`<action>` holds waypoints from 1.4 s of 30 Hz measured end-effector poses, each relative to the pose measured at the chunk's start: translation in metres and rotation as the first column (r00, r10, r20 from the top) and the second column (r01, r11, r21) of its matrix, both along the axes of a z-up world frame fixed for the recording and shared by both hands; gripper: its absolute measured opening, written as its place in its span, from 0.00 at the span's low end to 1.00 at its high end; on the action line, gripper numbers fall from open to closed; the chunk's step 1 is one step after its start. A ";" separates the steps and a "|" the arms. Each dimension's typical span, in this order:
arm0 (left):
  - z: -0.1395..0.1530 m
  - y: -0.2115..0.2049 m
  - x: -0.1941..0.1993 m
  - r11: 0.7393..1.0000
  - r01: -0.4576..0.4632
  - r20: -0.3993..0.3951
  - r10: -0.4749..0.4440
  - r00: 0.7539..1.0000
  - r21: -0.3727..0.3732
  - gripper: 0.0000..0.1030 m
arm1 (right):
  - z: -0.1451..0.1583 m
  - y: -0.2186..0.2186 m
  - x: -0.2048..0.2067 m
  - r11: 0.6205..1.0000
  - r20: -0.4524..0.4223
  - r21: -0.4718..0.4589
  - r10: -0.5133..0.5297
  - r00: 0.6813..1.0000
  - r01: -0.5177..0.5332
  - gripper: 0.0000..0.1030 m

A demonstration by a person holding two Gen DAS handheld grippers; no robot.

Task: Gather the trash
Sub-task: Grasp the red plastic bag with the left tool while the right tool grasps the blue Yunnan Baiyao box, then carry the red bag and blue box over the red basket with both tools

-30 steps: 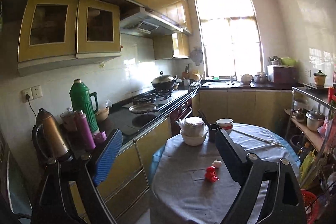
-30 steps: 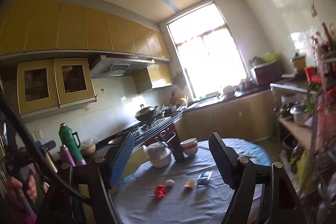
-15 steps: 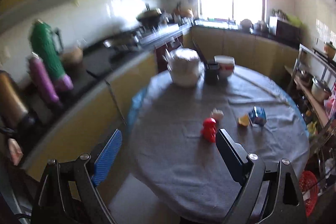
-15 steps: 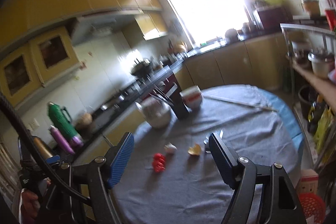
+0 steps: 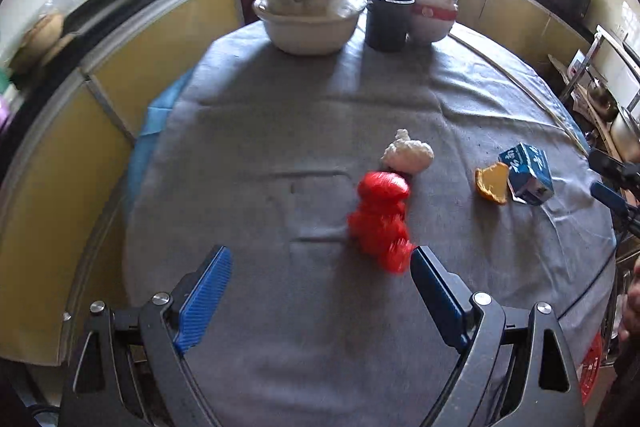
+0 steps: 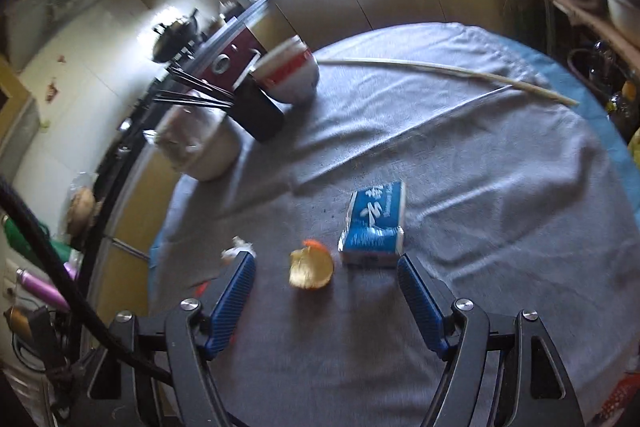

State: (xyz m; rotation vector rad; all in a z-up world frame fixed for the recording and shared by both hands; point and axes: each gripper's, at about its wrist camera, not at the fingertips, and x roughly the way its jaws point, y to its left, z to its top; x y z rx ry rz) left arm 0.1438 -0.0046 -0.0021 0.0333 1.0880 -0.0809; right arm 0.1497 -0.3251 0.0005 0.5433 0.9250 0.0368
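Observation:
Trash lies on a round table under a grey cloth (image 5: 280, 99). A crumpled red wrapper (image 5: 382, 219) sits just ahead of my left gripper (image 5: 320, 263), close to its right finger; the jaws are open and hold nothing. A white paper wad (image 5: 408, 153) lies behind the wrapper. An orange peel (image 5: 492, 183) (image 6: 311, 269) and a blue carton (image 5: 528, 173) (image 6: 376, 223) lie further right. My right gripper (image 6: 326, 269) hovers open over the cloth (image 6: 480, 187); the peel lies ahead between its fingers, untouched, the carton near its right finger. The wad (image 6: 238, 251) peeks past the left finger.
At the table's far side stand a covered white bowl (image 5: 308, 11), a black chopstick holder (image 5: 388, 19) and a red-banded bowl (image 5: 430, 13). A long thin stick (image 6: 440, 71) lies across the cloth. Yellow cabinets run on the left, a shelf rack on the right.
Both grippers have tipped down from facing the kitchen and dropped toward the table. The trash items now loom large just ahead of the fingers. Neither jaw opening has changed.

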 end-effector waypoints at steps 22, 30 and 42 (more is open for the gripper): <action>-0.077 -0.036 0.053 0.998 0.046 -0.108 -0.051 0.993 -0.041 0.53 | -0.069 0.001 0.079 0.973 -0.209 -0.212 -0.137 0.968 0.092 0.76; -0.074 -0.030 0.040 0.996 0.030 -0.105 -0.039 0.994 -0.089 0.43 | -0.069 -0.011 0.053 0.978 -0.147 -0.178 -0.137 0.980 0.110 0.55; -0.020 -0.042 -0.025 0.989 0.090 -0.023 -0.093 0.995 -0.114 0.43 | -0.020 -0.019 -0.055 0.997 0.014 0.008 -0.073 0.997 0.073 0.54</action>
